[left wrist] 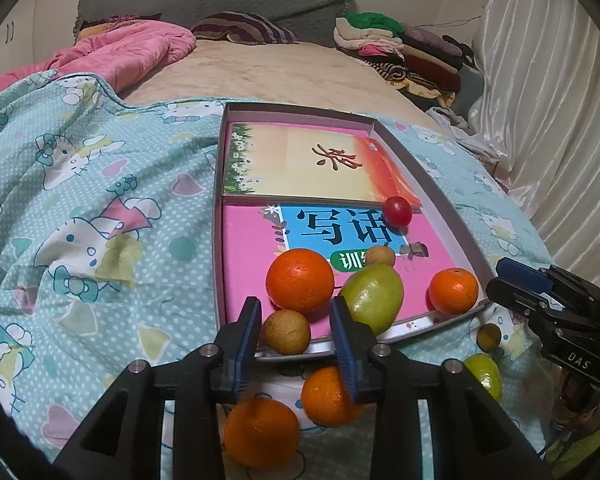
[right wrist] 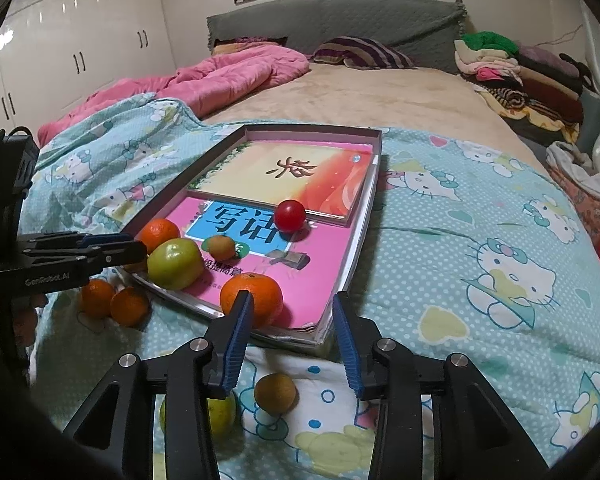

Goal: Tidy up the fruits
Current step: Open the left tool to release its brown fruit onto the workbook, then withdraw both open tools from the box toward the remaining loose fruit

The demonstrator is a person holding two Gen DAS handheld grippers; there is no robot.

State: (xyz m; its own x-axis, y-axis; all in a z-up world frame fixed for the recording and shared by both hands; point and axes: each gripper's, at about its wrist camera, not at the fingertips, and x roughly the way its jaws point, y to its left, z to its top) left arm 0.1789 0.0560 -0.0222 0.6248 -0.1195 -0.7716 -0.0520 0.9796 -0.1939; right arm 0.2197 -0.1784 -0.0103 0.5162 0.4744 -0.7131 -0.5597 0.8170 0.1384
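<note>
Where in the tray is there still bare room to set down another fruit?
Free: the yellow-orange book at the tray's far end, and the pink book's strip between the red fruit and the near orange. Crowded: the corner with the green fruit, second orange and small brown fruit.

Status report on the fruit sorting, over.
Both grippers open, empty. Six fruits in tray; five left on blanket. Nothing blocking.

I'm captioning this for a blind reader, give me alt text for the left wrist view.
Open tongs hover at the near edge of a shallow tray on a bed, a small brown fruit between the tips. The tray holds two books, oranges, a green fruit and a red one.
</note>
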